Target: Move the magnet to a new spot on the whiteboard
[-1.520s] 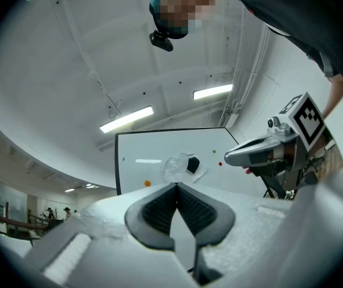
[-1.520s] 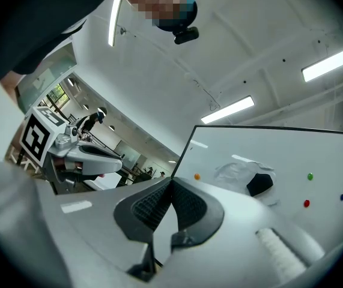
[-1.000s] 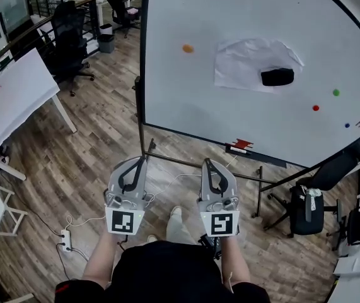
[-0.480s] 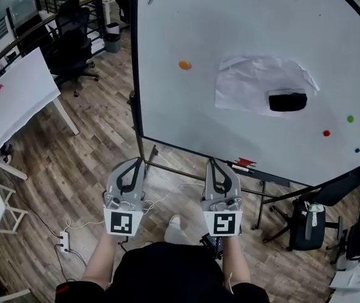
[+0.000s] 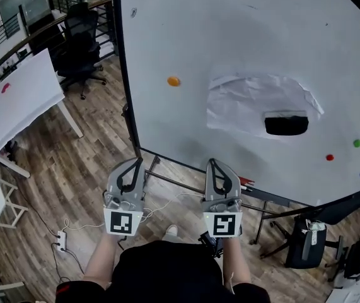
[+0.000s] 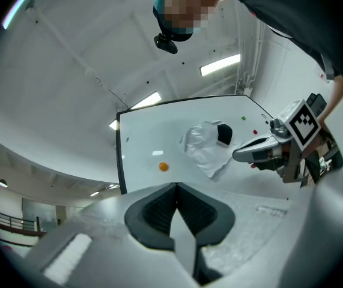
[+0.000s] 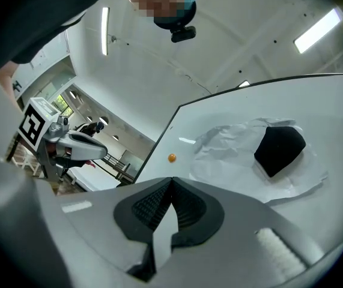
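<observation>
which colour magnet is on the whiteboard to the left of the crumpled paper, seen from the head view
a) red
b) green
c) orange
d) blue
c: the orange magnet sits alone on the whiteboard, left of the crumpled paper.

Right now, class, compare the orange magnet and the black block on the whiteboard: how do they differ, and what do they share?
The orange magnet is a small round dot; the black block is larger and oblong. The orange magnet sits on bare whiteboard, left of the crumpled paper; the black block lies over that paper. Both cling to the board.
</observation>
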Demonstrator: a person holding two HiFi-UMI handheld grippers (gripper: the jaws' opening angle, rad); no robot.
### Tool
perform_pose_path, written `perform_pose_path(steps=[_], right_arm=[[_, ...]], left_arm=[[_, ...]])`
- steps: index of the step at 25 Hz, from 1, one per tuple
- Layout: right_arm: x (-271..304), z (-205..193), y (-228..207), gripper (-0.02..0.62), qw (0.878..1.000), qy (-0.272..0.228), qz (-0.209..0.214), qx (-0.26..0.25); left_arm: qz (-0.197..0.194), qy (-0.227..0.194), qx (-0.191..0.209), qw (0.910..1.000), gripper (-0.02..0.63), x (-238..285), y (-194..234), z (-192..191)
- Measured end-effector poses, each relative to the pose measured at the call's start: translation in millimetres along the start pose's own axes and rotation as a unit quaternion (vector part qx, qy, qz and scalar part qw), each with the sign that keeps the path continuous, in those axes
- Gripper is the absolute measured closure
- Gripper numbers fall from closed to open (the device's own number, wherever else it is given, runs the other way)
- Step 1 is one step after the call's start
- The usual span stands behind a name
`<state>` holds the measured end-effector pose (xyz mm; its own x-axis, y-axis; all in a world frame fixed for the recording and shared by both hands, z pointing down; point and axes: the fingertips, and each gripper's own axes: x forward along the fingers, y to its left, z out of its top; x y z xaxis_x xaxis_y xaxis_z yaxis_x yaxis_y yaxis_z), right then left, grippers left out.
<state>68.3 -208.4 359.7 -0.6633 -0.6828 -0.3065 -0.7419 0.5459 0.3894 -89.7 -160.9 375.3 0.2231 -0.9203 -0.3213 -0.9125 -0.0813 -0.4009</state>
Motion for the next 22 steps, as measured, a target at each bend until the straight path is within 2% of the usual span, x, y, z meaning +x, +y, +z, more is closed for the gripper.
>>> perform_pose_path(steps=[4,10,18,22], right_arm=[[9,-5,-11,0.594,1.0,-0.016,0.009,0.003],[19,-11,-21,0.594,1.0,-0.011,0.011,-0.012],[31,-16,-28,0.594,0.999,0.018,-0.024,-0.032],[40,-11,-31,0.594,0.998,0.013,-0.047,-0.04]], left_arm=[[0.015,-0.001,-0.001,0.9999,0.604,12,-3,-2],[0.004,-0.015,-0.008,0.9999,0.604,30,-1,-4],[-0.034,-0.05,-0.009,0.9981,0.604,69,3,-3],[-0.042,-0.076,-0.018,0.996,0.604,89,15,2]])
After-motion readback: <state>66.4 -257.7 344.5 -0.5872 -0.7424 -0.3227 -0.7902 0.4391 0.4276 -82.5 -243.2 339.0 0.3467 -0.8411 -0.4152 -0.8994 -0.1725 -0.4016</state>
